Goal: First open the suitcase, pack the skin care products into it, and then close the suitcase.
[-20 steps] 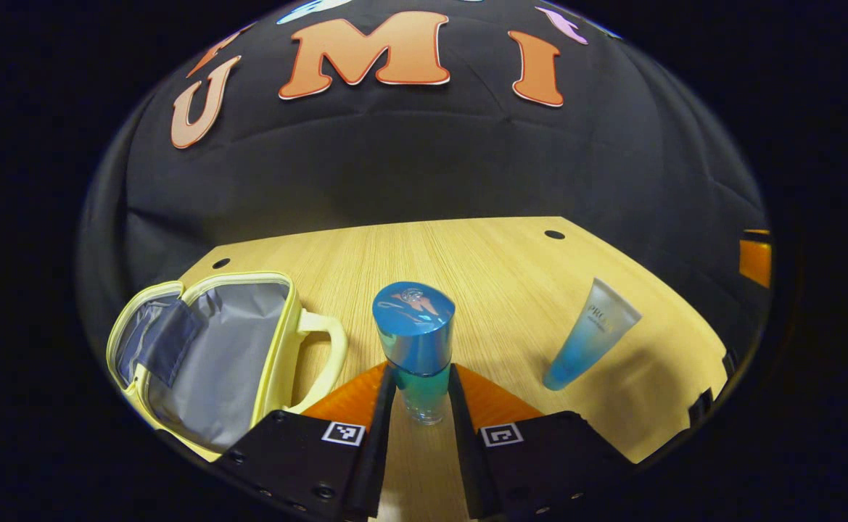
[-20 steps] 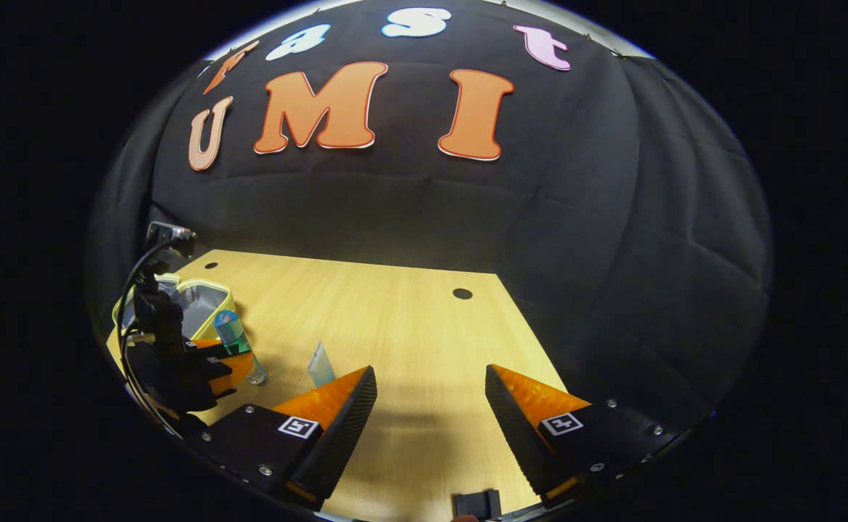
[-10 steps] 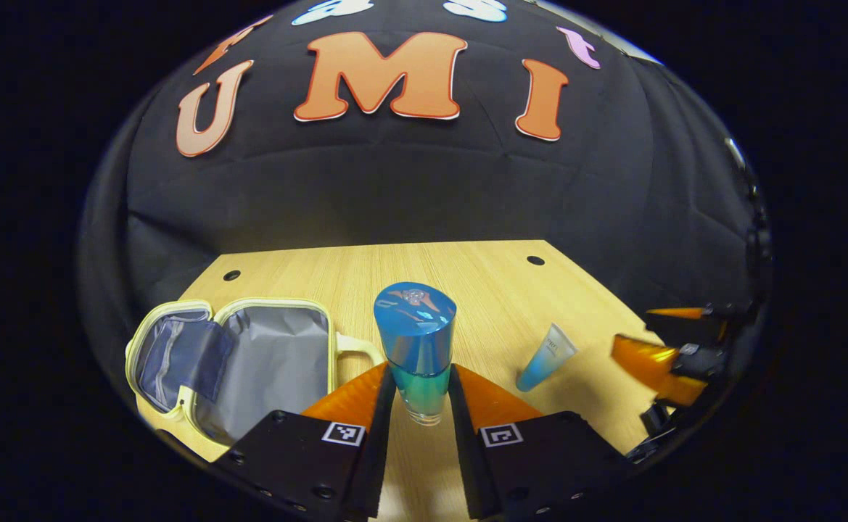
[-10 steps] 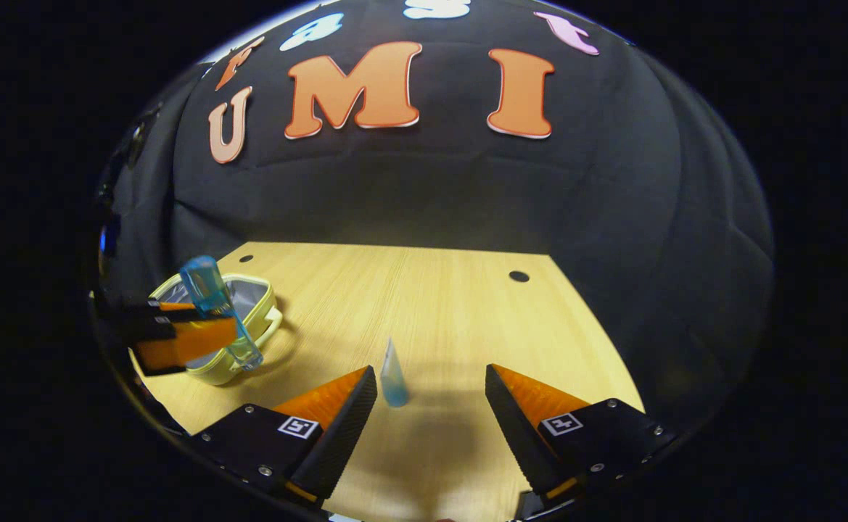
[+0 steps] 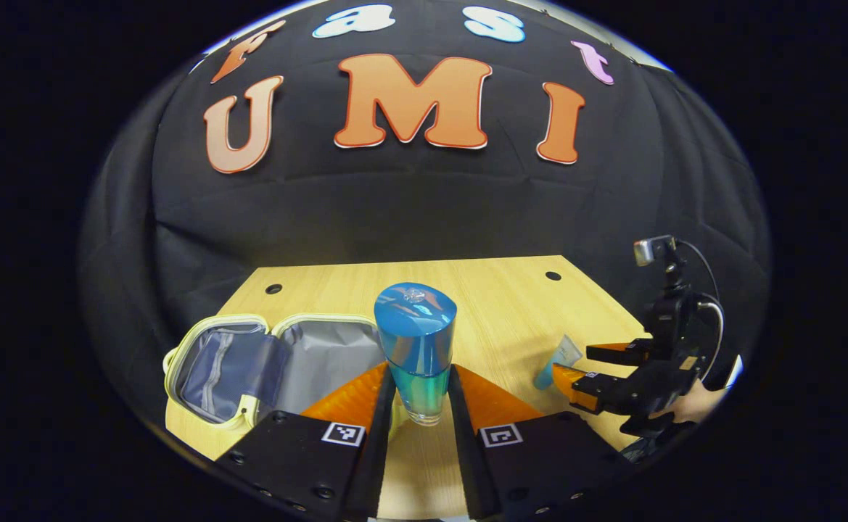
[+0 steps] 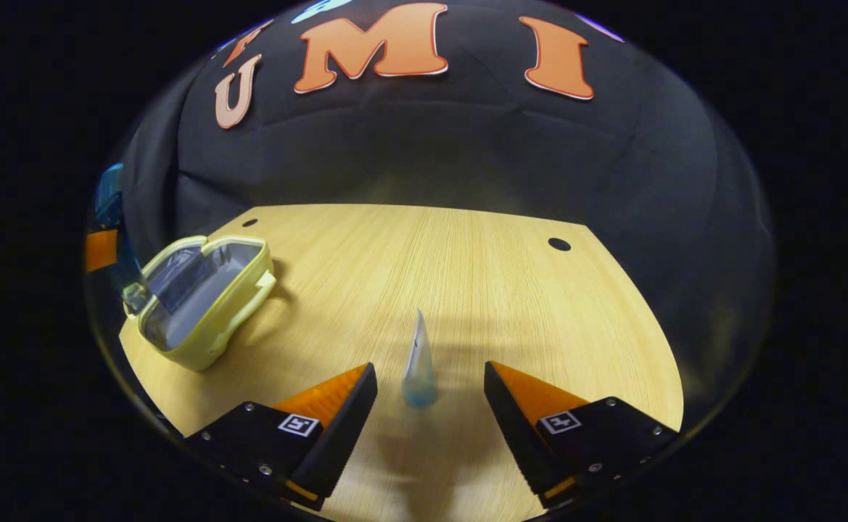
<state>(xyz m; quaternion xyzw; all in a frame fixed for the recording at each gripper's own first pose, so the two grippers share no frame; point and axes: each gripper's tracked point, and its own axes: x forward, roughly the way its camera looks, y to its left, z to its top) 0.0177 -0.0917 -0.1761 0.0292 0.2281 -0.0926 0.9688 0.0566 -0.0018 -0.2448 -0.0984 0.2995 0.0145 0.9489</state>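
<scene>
Since a second ago, the left gripper [image 5: 421, 406] has carried the blue-capped bottle [image 5: 416, 348] up off the wooden table [image 5: 496, 304], and the right gripper [image 6: 429, 406] has swung over to the blue tube [image 6: 419, 366].

Largest first: the table fills the lower half of both views. On it the yellow suitcase [image 5: 249, 359] lies open at lower left of the left gripper view, grey lining up, and at left of centre in the right gripper view [image 6: 199, 297].

At bottom centre of the left gripper view, the left gripper's two fingers pinch the bottle's clear lower body from both sides; it stands upright between them, cap on top, in front of the suitcase's near edge. The bottle also shows at the far left edge of the right gripper view [image 6: 115, 217].

At the bottom of the right gripper view the fingers are spread wide, and the tube stands cap-down in the gap, touching neither. At lower right of the left gripper view, the right gripper [image 5: 590, 370] reaches leftward around the tube [image 5: 556, 360], a hand [image 5: 696, 402] behind it.
</scene>
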